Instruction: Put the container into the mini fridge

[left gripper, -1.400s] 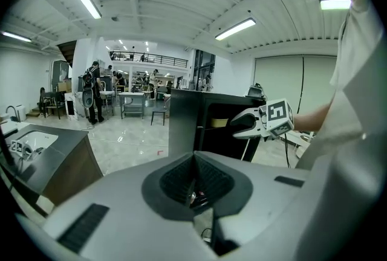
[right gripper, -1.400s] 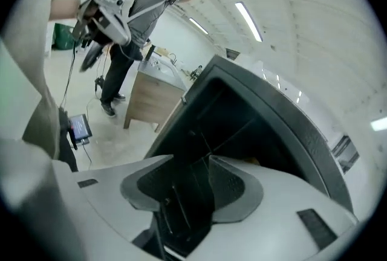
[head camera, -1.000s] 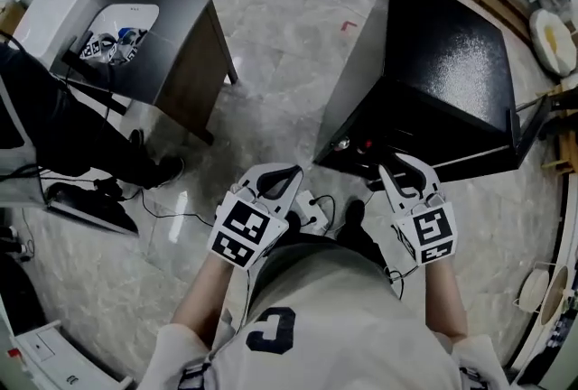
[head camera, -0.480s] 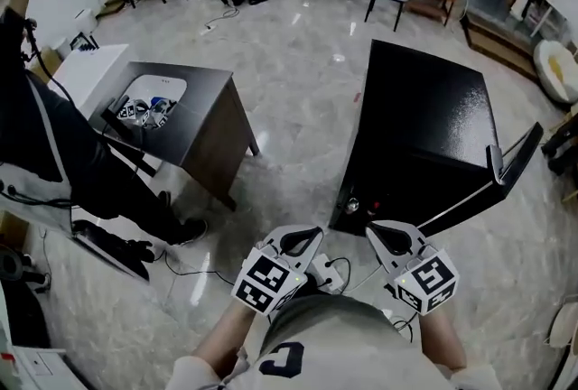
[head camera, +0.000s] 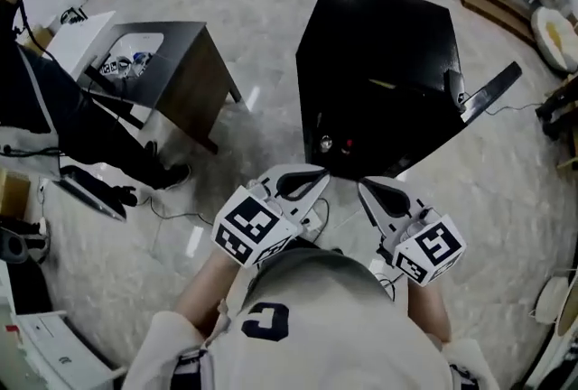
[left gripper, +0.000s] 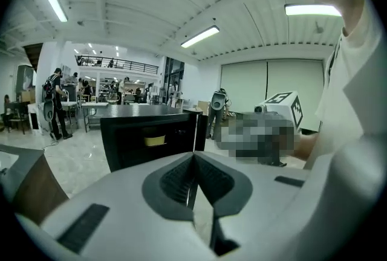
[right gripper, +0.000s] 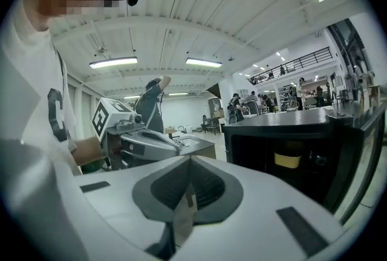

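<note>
The black mini fridge [head camera: 379, 63] stands on the floor ahead of me with its door [head camera: 488, 96] swung open to the right. Inside it sits a container with a yellow lid [left gripper: 155, 140], which also shows in the right gripper view [right gripper: 288, 160]. My left gripper [head camera: 322, 173] and right gripper [head camera: 361, 186] hang side by side close to my chest, short of the fridge front. Both are shut with nothing between the jaws: the pads meet in the left gripper view [left gripper: 193, 158] and in the right gripper view [right gripper: 189, 161]. In each gripper view the other gripper's marker cube shows alongside.
A dark side table [head camera: 185, 63] with a white tray of small items stands at the left. A person in dark clothes [head camera: 63, 113] stands beside it. Cables and a power strip [head camera: 312, 215] lie on the marble floor by my feet. Chairs and desks stand at the back.
Both grippers have risen and drawn in towards my chest. The right gripper's jaws have closed with nothing in them. My head view has swung so the fridge sits in the middle.
</note>
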